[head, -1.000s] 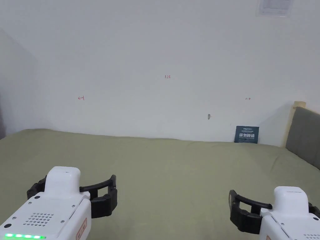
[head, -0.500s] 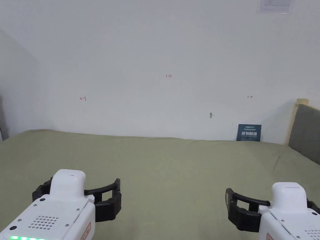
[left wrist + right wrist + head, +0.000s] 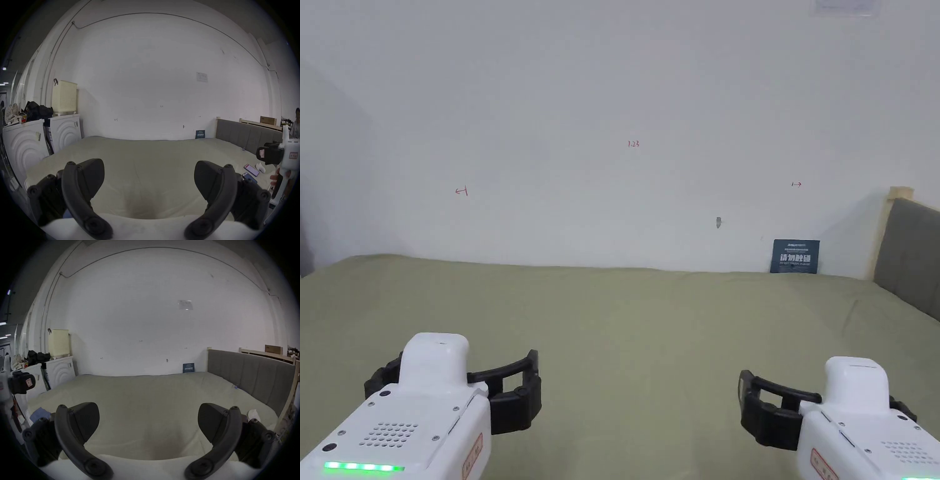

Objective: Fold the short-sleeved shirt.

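An olive-green bed sheet (image 3: 650,325) lies flat and bare in front of me. A small bluish cloth (image 3: 40,414) lies at the bed's near left corner; I cannot tell what it is. My left gripper (image 3: 453,372) hovers open over the near left of the bed, its jaws wide apart with nothing between them (image 3: 149,172). My right gripper (image 3: 828,397) hovers open over the near right, also holding nothing (image 3: 148,413). The left gripper view also catches the right gripper (image 3: 267,155), held by a hand. The right gripper view catches the left gripper (image 3: 21,384).
A grey padded headboard (image 3: 909,262) bounds the bed's right side; a white wall with a small blue sign (image 3: 795,256) is behind. Two phones (image 3: 251,170) and a white object (image 3: 260,168) lie near the right edge. Washing machines (image 3: 65,129) with a basket (image 3: 64,97) stand left. A person (image 3: 297,121) stands far right.
The head view has shifted slightly. My right gripper has drifted a little to the left. Both grippers stay open and hold nothing.
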A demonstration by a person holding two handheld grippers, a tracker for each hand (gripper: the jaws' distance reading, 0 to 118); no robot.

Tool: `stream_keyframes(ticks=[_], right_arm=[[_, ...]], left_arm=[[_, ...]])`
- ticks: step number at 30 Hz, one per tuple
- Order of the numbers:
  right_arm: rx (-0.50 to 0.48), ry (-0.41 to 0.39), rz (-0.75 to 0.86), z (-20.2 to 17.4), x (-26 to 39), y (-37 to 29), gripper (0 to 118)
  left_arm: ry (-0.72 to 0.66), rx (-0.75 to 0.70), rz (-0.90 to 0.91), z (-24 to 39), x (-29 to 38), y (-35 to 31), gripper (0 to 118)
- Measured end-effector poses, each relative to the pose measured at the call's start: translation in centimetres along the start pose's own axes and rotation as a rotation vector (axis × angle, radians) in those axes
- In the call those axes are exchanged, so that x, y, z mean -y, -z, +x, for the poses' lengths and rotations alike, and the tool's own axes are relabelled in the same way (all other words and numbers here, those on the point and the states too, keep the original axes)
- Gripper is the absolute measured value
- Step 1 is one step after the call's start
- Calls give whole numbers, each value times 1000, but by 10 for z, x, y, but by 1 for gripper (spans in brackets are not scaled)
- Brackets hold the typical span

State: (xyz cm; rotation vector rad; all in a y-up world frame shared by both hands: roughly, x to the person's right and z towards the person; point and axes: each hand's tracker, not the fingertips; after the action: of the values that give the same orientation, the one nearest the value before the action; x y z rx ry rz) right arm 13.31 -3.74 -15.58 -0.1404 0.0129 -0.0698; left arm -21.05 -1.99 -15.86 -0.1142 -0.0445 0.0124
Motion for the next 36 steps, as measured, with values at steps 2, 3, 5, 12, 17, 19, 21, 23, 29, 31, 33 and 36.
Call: stream_keyframes(ticks=[2, 3, 5, 12, 17, 19, 21, 23, 29, 31, 33, 36], right_arm=[[3, -1, 12, -1, 3, 0, 118], [-2, -12, 12, 0, 2, -1, 118], [7, -57, 5, -1, 0, -1, 118], [-30, -30, 48, 2, -12, -5, 118], [-100, 115, 53, 8, -19, 3, 118], [-102, 93, 52, 8, -19, 2, 118], [-68, 54, 30, 7, -20, 3, 118], [-33, 4, -8, 6, -21, 2, 118], [-50, 42, -38, 11, -28, 1, 118], [-59, 61, -81, 13, -34, 2, 118], [-43, 52, -91, 13, -37, 4, 118], [-23, 44, -80, 13, -39, 2, 118]], left_arm=[[5, 1, -13, 0, 1, 3, 115], [13, 1, -18, 0, 1, 4, 115], [18, -16, -27, 1, 0, 5, 115], [-26, -13, -27, -4, -4, 7, 115], [-18, 1, -23, 0, -5, 7, 115], [-20, 13, -34, 1, -6, 7, 115], [-13, 11, -39, 0, -8, 7, 115], [-6, 4, -40, -1, -10, 8, 115], [-18, 16, -47, -4, -14, 7, 115], [-23, 16, -49, -4, -14, 8, 115], [-22, 9, -67, -4, -14, 10, 115], [-16, 7, -87, -2, -13, 12, 115]])
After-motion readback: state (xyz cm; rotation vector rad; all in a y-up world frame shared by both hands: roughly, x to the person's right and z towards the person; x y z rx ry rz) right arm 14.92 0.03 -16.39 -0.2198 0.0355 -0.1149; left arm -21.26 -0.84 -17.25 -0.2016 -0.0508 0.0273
